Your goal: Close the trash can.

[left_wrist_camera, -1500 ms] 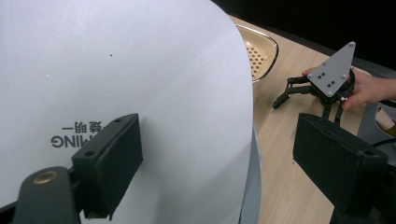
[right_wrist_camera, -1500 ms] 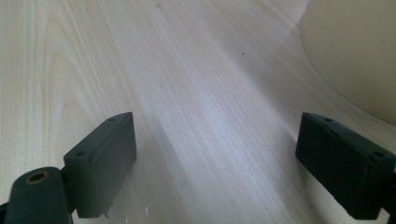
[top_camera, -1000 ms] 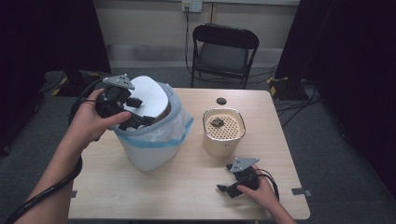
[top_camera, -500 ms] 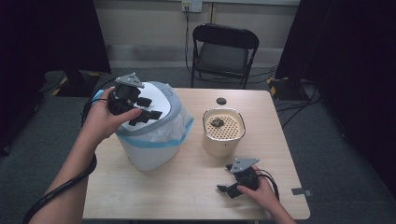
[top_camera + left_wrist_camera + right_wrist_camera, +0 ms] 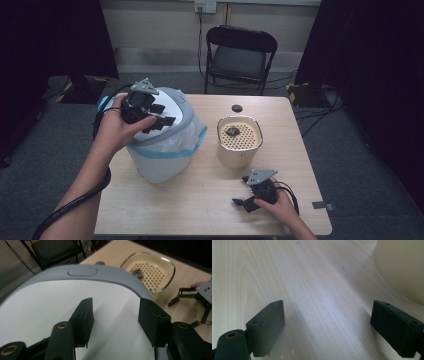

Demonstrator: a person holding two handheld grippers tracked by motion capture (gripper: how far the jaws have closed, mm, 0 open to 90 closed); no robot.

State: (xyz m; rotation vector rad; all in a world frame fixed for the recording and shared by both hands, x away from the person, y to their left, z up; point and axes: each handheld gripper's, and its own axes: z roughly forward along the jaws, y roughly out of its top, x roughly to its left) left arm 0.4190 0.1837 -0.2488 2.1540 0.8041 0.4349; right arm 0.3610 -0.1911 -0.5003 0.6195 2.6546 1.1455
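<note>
White bin lid [image 5: 50, 305] lies under my left gripper [image 5: 162, 115], jaws spread; lower right, my right gripper [image 5: 242, 191] gapes above the table [image 5: 312, 290].

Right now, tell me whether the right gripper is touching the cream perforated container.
Apart. The high view shows a strip of bare table between the right gripper and the cream perforated container.
</note>
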